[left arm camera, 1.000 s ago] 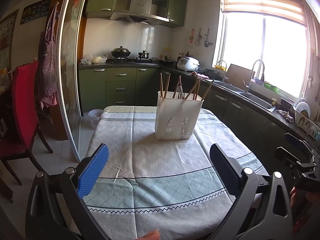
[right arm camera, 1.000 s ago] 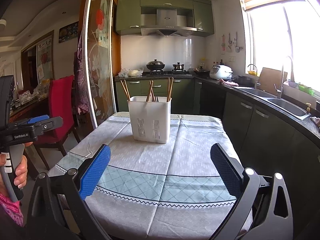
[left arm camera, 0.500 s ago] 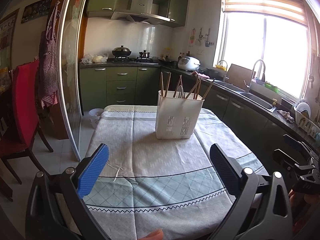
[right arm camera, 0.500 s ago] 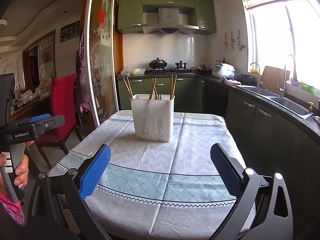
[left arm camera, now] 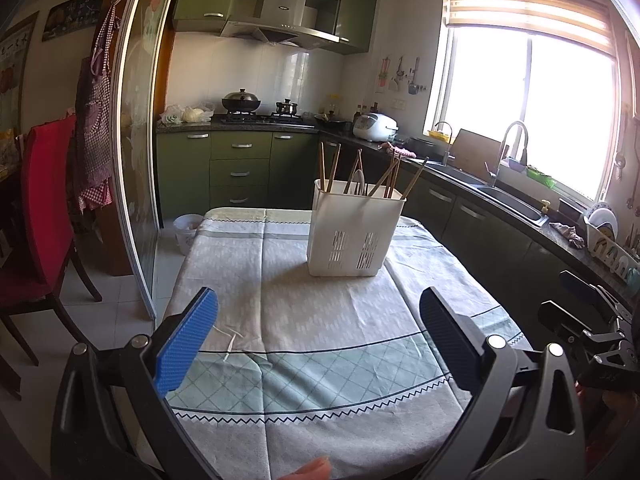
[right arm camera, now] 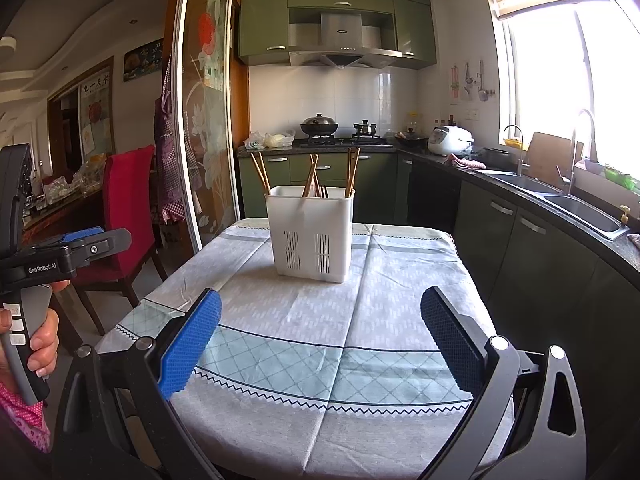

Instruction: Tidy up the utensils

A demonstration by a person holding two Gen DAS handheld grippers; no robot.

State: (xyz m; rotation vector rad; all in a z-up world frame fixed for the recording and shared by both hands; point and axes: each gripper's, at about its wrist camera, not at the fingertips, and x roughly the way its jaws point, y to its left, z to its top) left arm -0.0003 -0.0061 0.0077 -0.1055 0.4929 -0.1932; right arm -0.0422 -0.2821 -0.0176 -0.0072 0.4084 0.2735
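Observation:
A white slotted utensil holder [left arm camera: 354, 232] stands upright on the clothed table [left arm camera: 288, 320], with several wooden chopsticks [left arm camera: 384, 178] sticking out of it. It also shows in the right wrist view [right arm camera: 313, 234] with its chopsticks [right arm camera: 351, 172]. My left gripper [left arm camera: 318, 330] is open and empty above the table's near end, well short of the holder. My right gripper [right arm camera: 320, 332] is open and empty, also over the near end. The other gripper shows at each view's edge, the right one in the left wrist view [left arm camera: 592, 332] and the left one in the right wrist view [right arm camera: 72, 248].
A red chair [left arm camera: 44, 216] stands left of the table beside a glass sliding door [left arm camera: 136, 160]. Green cabinets, a stove [right arm camera: 344, 140] and a sink counter [right arm camera: 576, 204] run behind and to the right. A small bin [left arm camera: 187, 232] sits on the floor.
Both grippers have drifted slightly; the holder sits a little nearer and more central in the right wrist view. Jaws stay open, nothing taken hold of.

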